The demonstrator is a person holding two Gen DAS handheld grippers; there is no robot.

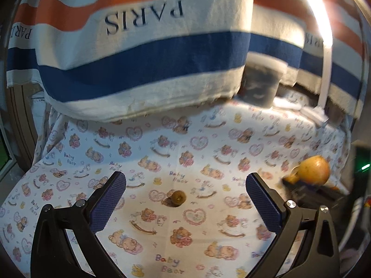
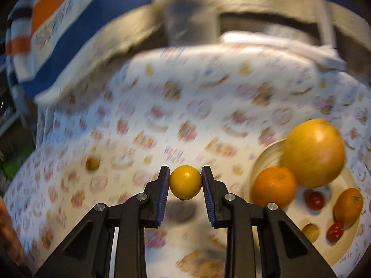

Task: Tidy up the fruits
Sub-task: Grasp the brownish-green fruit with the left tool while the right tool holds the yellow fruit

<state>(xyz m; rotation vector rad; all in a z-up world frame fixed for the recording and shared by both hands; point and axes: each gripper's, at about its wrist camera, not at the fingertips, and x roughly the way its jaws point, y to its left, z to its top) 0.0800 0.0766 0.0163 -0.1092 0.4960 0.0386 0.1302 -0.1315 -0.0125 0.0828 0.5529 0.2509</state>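
Left gripper (image 1: 185, 191), jaws wide, hovers over my bear-print cloth (image 1: 208, 153); a small fruit (image 1: 178, 198) lies between. Right gripper (image 2: 185, 183) clamps a yellow fruit (image 2: 185, 182); beside it, a plate (image 2: 347, 252) holds oranges (image 2: 274, 186) and tomatoes (image 2: 315, 200).

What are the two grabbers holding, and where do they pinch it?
The right gripper pinches a small yellow fruit by its two sides, lifted off the cloth. The left gripper is open and holds nothing.
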